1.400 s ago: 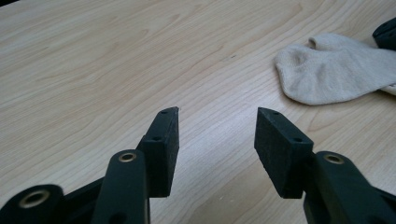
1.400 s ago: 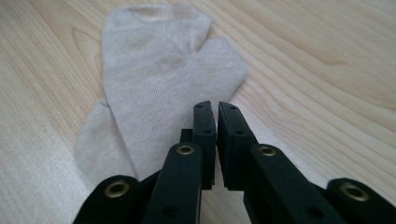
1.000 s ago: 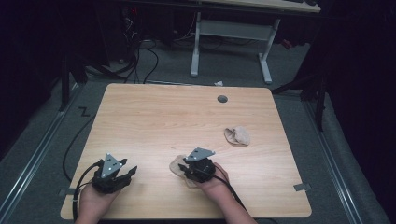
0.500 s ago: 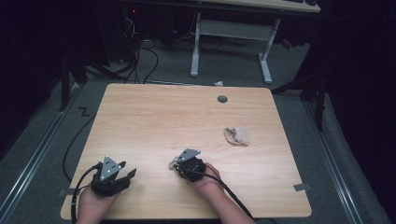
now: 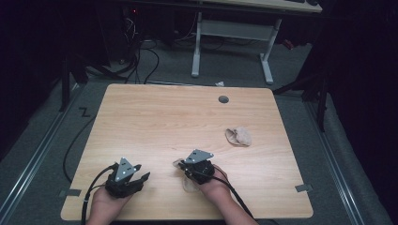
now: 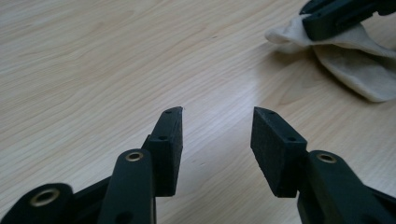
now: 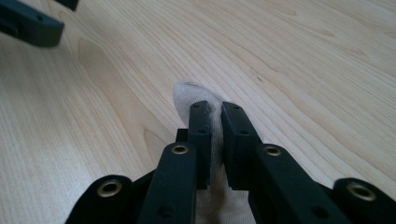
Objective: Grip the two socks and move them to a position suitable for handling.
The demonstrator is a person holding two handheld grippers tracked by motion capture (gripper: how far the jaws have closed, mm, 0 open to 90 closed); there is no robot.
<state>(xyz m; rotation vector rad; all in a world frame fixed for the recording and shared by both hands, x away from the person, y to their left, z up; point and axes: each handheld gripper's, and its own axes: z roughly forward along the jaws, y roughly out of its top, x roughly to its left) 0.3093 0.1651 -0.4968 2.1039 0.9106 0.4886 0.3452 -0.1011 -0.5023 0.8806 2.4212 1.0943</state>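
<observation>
Two beige socks (image 5: 239, 136), one table (image 5: 155, 122)

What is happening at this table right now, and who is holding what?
A person works at a wooden table with a gripper in each hand. The right gripper has just been closing and now pinches a beige sock near the table's front edge. The left gripper is open over bare wood beside it. A second beige sock lies bunched farther away, untouched.

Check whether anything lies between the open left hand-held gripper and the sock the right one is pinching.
Nothing visible: bare table separates the left hand-held gripper from the sock.
</observation>
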